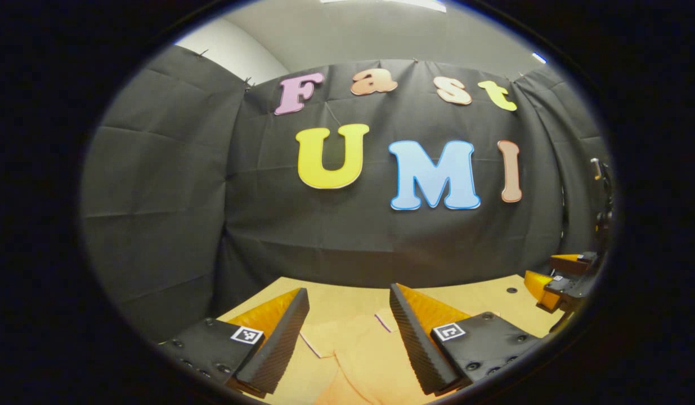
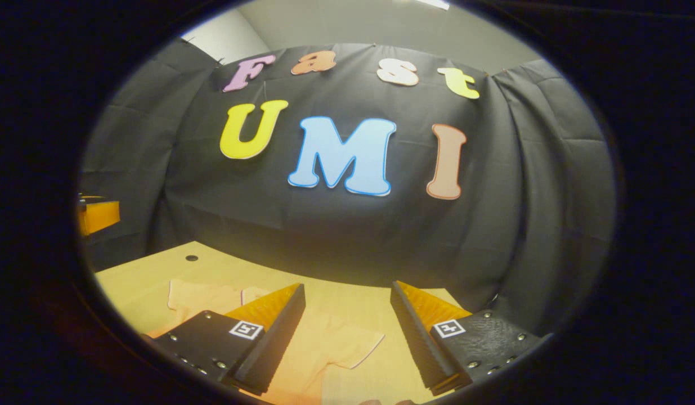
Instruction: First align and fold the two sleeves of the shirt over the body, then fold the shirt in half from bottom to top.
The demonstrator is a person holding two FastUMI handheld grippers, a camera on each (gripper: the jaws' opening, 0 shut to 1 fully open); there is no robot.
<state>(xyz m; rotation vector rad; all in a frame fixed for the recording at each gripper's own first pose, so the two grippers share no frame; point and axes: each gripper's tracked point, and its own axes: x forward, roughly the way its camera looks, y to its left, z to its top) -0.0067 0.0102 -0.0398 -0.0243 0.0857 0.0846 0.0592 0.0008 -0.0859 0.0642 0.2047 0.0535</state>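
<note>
Shirt (image 1: 358, 351) is seen lying flat on the bench (image 1: 482, 298), below and between the spread fingers of the left tool (image 1: 347, 323). The right tool (image 2: 347, 320) is held open above it too, nothing gripped.

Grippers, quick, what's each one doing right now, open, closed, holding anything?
Left gripper: jaws open, holding nothing, above the shirt.
Right gripper: jaws open, holding nothing, above the shirt's sleeve.

black cloth wall (image 1: 173, 185), wooden table (image 2: 144, 281)
</note>
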